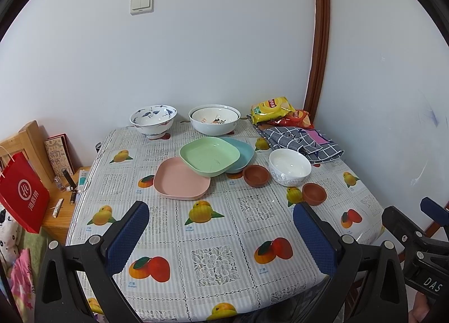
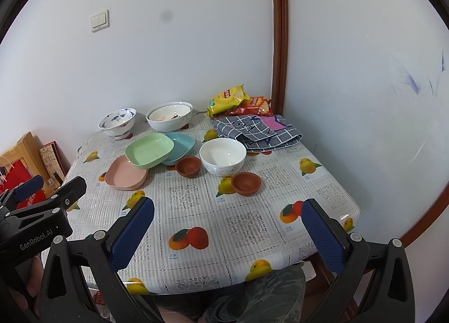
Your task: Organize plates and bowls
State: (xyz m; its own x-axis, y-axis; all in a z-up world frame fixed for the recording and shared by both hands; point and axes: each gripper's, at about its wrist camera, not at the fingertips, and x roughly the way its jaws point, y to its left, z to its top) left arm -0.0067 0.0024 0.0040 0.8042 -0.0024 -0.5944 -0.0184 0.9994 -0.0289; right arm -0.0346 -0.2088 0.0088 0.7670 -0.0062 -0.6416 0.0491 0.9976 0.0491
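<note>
Plain white walls and a brown wooden door frame are seen behind a small table that's covered with a fruit-print plastic cloth. At the far edge, a blue-patterned footed bowl is parked on the left, and next to it a big white bowl is set with another white bowl nested inside it. Closer in, three square plates are piled up loosely: a green plate is propped across a pink plate and a teal plate, so it sits tilted. Just right of that pile a small brown clay bowl is found, touching or nearly touching a white bowl with grey swirls. A second clay bowl is placed a bit nearer, just in front of that white one. Snack bags and a folded checked cloth are stuffed into the far right corner.

Both tools are held over the near edge with nothing in them. The left gripper is kept with its blue pads spread wide, and the right gripper is spread just as wide, well apart from all the dishes. A red paper bag is spotted off to the left.
</note>
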